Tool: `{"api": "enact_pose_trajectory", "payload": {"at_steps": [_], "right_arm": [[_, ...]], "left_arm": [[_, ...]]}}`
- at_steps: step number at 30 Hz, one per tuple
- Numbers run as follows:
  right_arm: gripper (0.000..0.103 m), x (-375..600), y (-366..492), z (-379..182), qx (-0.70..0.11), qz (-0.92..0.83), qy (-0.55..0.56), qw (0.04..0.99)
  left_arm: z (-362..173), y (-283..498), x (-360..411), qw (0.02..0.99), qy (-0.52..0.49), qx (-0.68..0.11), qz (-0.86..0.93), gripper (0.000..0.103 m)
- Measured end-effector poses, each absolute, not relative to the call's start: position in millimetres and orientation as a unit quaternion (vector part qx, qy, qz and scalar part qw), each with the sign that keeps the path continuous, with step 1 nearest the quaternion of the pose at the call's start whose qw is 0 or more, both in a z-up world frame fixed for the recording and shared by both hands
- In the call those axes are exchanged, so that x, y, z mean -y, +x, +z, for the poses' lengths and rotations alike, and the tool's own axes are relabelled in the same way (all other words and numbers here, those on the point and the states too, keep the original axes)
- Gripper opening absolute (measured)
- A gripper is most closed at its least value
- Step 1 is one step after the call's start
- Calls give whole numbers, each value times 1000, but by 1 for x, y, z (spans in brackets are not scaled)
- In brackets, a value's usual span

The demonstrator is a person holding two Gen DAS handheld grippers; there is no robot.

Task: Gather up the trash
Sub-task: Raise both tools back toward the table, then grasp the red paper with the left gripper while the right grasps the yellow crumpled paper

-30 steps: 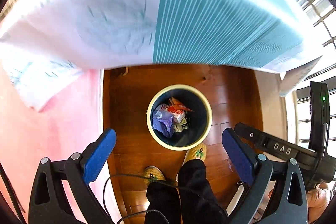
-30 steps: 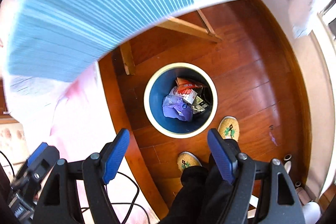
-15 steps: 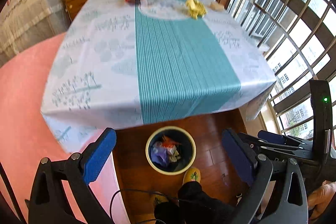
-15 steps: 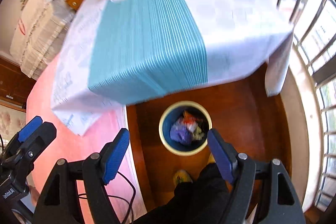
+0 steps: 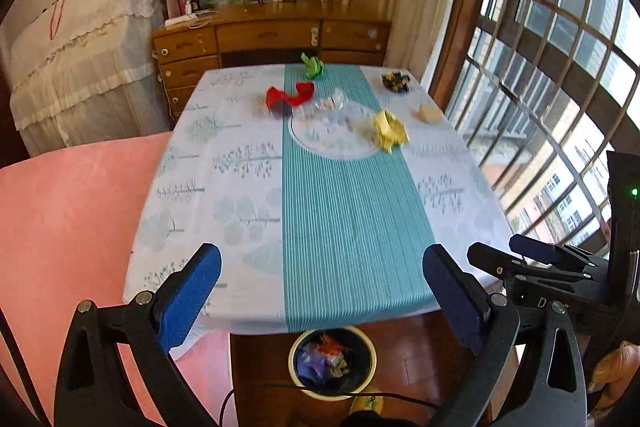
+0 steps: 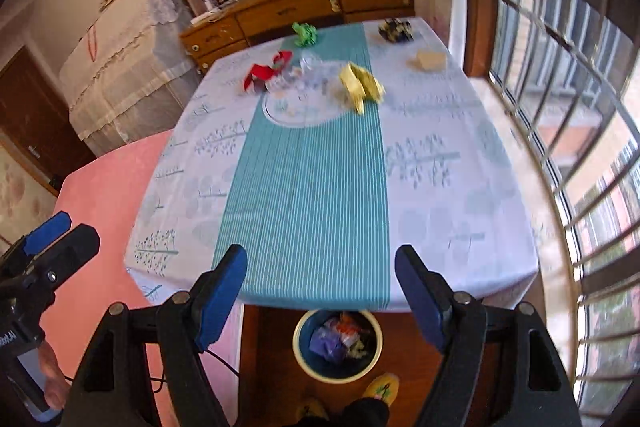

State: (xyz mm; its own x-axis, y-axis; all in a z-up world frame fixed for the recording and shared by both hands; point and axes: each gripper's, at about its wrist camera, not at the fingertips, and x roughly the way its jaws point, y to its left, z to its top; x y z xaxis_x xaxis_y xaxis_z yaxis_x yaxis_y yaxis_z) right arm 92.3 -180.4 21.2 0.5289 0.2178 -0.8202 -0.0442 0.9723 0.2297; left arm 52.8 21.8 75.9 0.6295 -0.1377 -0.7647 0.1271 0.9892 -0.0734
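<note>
Crumpled trash lies on the far half of the table (image 5: 248,211): a red scrap (image 5: 289,95) (image 6: 263,71), a green wad (image 5: 313,66) (image 6: 305,34), clear plastic (image 5: 329,105), a yellow wad (image 5: 389,131) (image 6: 361,86), a tan piece (image 5: 430,114) (image 6: 431,60) and a dark piece (image 5: 396,81) (image 6: 395,29). A blue bin (image 5: 370,357) (image 6: 300,351) with a cream rim stands on the floor under the near table edge, with wrappers inside. My left gripper (image 5: 322,297) is open and empty above the near edge. My right gripper (image 6: 320,297) is open and empty there too.
A pink surface (image 5: 68,227) lies left of the table. A barred window (image 5: 560,87) runs along the right. A wooden dresser (image 5: 272,39) and shelves stand behind the table, a cloth-covered cabinet (image 5: 80,67) at the back left. The person's slippers (image 6: 382,389) are beside the bin.
Both grippers have risen from just above the bin to above the table edge and tilted up, so the tabletop and its trash have come into view. Both stayed open.
</note>
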Motion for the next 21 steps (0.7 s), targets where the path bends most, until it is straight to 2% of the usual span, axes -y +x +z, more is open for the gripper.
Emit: {"api": "enact_pose_trajectory", "payload": {"at_steps": [10,21], "right_arm": [[77,191,156,39,-448,97,38,888],[77,202,273,6,-460,39,14,887]], "left_arm": [[99,105,-18,901,-44,-431,-40,101],[86,231,-46,883,-51,-464,-40,101]]}}
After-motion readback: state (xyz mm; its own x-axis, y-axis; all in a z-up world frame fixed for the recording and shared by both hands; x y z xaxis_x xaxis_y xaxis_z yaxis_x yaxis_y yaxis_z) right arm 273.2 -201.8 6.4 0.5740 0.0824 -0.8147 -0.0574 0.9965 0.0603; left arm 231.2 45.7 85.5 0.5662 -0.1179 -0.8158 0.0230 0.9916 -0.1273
